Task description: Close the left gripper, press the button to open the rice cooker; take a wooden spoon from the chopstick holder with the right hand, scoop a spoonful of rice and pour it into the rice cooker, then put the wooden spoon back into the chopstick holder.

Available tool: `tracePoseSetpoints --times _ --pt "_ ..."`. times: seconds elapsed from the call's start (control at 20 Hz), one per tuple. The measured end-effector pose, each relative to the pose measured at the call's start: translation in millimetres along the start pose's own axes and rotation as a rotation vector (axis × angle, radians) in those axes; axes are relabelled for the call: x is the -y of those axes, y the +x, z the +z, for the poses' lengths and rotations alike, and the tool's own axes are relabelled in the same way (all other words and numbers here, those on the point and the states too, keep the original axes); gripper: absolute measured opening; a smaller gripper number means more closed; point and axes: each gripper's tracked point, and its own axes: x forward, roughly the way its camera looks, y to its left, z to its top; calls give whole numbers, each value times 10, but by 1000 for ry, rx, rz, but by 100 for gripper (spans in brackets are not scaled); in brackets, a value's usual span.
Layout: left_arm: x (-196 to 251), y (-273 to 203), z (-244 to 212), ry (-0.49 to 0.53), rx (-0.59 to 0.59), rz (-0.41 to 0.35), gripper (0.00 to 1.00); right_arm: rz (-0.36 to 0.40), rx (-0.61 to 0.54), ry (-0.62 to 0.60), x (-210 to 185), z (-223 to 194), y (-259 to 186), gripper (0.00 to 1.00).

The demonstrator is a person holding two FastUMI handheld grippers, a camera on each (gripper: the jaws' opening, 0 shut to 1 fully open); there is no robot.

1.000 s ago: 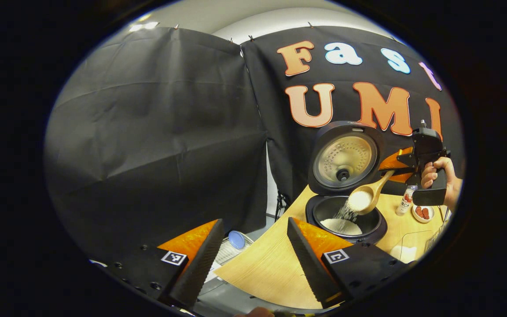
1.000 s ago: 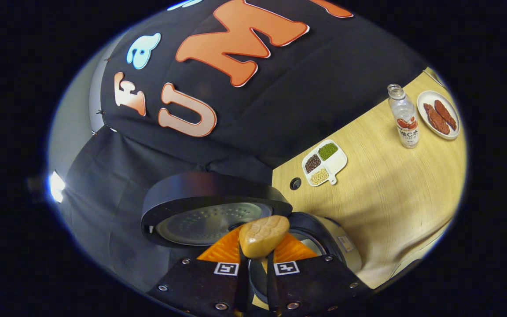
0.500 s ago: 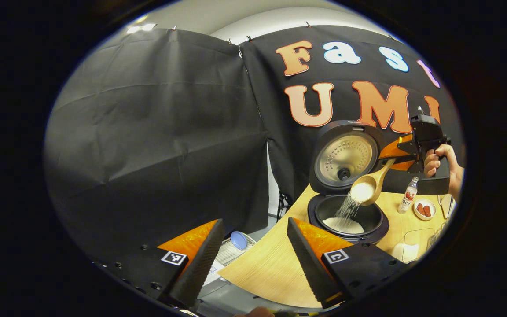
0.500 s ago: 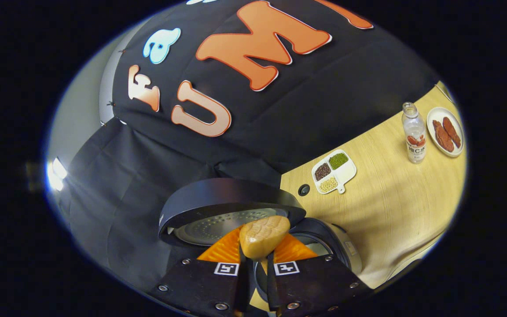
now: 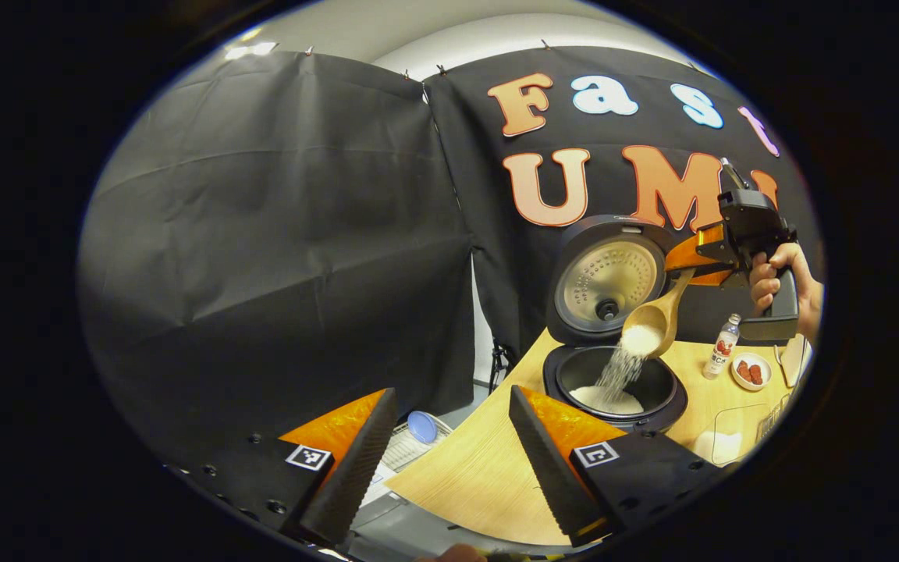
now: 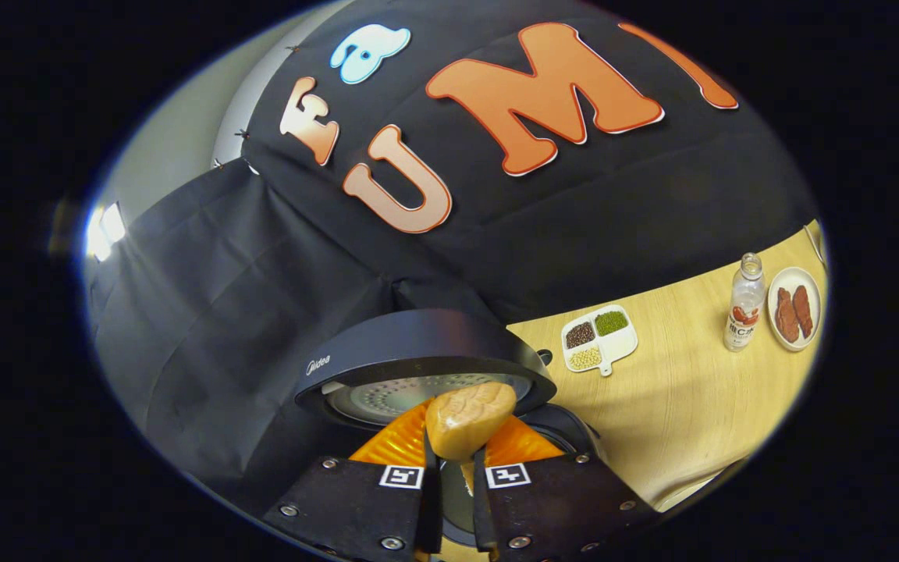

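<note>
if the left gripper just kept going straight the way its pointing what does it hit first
Probably the black cloth wall. The open left gripper aims past the left edge of the light wooden table, and the black rice cooker with its raised lid sits off to the right of that line. Depth is hard to judge.

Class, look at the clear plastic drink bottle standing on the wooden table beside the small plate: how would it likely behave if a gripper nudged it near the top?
The clear plastic drink bottle stands tall and narrow, so a high nudge would probably tip it. Its round body would likely roll toward the small white plate nearby. It looks nearly empty, so probably light.
</note>
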Motion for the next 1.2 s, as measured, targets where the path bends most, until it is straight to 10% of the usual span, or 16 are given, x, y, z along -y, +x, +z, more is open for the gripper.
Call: tracePoseSetpoints --times 1.2 --pt "-73 -53 -33 22 4 25 95 15 80 -755 -443 -109 -16 15"
